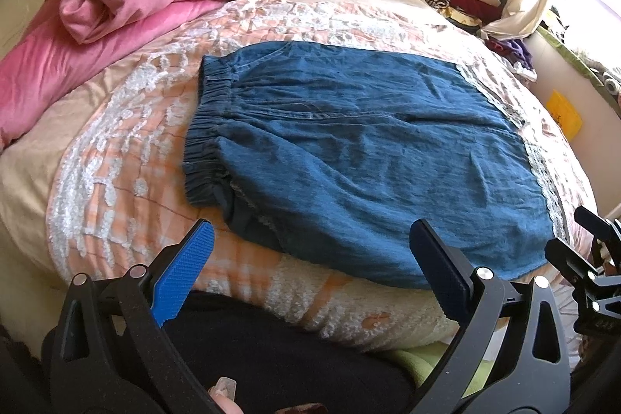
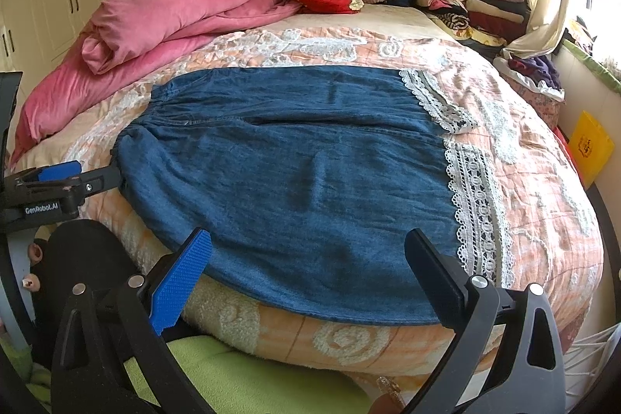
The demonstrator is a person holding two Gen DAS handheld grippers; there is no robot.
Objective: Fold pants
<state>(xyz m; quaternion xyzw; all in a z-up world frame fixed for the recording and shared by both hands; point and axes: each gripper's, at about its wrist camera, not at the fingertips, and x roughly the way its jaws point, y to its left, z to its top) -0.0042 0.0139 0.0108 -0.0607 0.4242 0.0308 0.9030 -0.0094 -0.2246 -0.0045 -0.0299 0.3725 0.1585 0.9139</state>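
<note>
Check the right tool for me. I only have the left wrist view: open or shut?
Observer: Open. The right tool holds nothing and is aimed at the near edge of the pants.
Operator: Lace hems joined up?
Observer: No. A gap shows between the far leg's lace hem and the near leg's lace hem.
Operator: What's in the gap?
Observer: Only bedspread.
</note>
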